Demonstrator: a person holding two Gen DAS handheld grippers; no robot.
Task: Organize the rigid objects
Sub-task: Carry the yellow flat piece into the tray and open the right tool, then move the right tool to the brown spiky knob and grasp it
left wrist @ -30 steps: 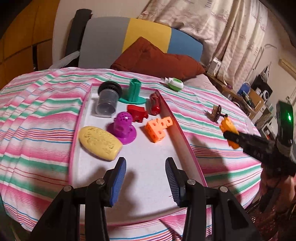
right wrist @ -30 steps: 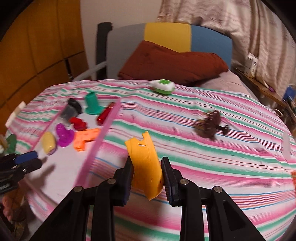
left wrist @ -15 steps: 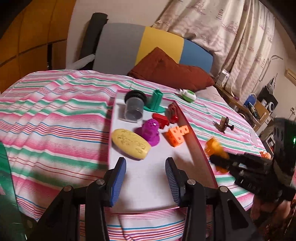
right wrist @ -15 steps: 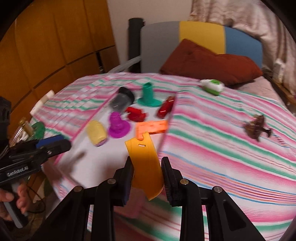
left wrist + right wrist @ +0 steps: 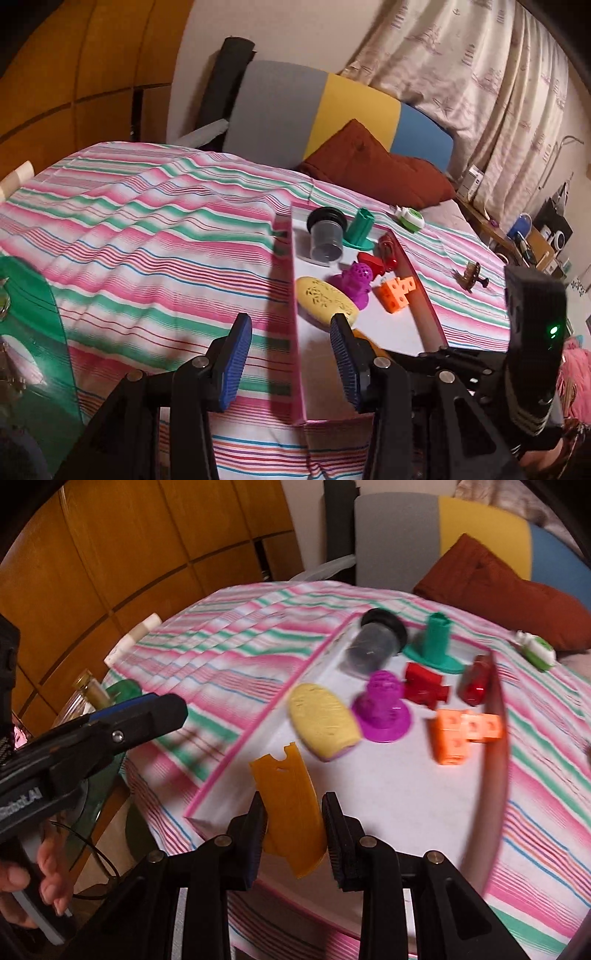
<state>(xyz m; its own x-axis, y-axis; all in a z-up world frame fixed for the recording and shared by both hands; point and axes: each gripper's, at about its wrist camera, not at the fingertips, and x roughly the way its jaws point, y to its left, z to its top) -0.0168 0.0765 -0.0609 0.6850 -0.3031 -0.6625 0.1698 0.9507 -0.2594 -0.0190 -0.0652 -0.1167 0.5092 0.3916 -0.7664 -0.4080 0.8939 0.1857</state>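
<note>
The orange piece (image 5: 291, 805) — clamped in the right gripper (image 5: 293, 830) — has been carried over the tray (image 5: 402, 794); release is near. The left gripper (image 5: 291, 354) is held apart, empty.

A curved orange plastic piece (image 5: 290, 808), notched at its top edge, stands upright over the near end of a shallow pink-rimmed tray (image 5: 236, 753) with a white floor. Farther in lie a yellow textured oval (image 5: 322, 720), a purple perforated knob on a round base (image 5: 382, 710), and orange joined cubes (image 5: 461, 734). Beyond them sit a small red block (image 5: 424, 686), a glossy red piece (image 5: 476, 685) by the right rim, a clear cup with a black lid (image 5: 376, 642) on its side, and an upright green post on a flat base (image 5: 436, 644).
</note>
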